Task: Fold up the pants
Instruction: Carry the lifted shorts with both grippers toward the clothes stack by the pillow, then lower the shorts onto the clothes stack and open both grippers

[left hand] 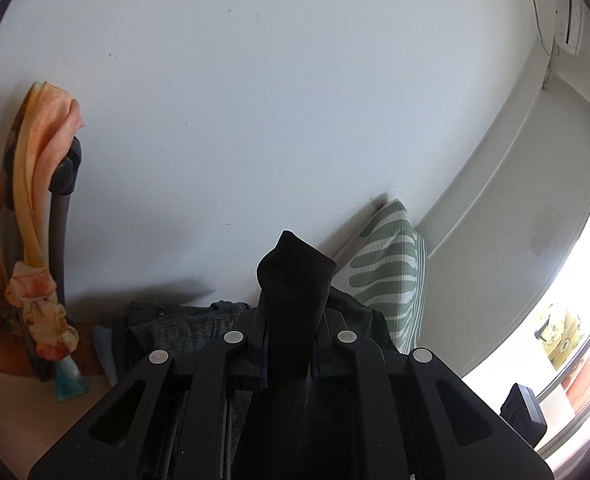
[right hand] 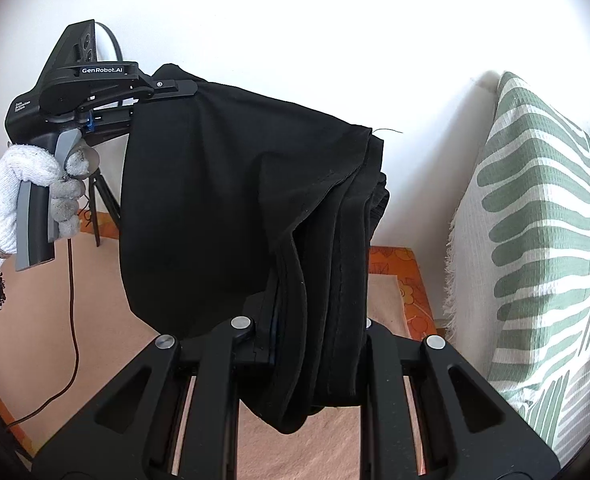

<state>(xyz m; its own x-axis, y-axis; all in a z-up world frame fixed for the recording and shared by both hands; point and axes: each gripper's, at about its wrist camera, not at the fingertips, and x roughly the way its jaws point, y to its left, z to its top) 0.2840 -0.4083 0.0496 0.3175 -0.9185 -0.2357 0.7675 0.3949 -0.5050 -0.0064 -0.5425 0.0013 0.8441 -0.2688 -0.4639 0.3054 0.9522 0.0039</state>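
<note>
The black pants (right hand: 223, 200) are hanging in the air, held up between both grippers, above the peach-coloured bed surface (right hand: 35, 320) and well clear of it. The left gripper (right hand: 175, 90) is pinching one upper corner, its jaws clamped flat on the fabric, and the gloved left hand (right hand: 27, 196) is squeezing the trigger handle. The right gripper (right hand: 311, 344) is biting into a thick bunch of stacked layers, jaws closed on the pants. From the left wrist view, a dark tuft of the pants is poking up out of the closed left gripper. The cloth is sagging in a belly between the two grips, so the top edge is looking slack. To do this step well, the two grippers probably want pulling apart until that edge runs taut and level, then lowering together so the hanging end meets the bed first. To the pants' right a green striped pillow (right hand: 535, 240) is leaning against the white wall (right hand: 295, 20); catching it is a risk.
</note>
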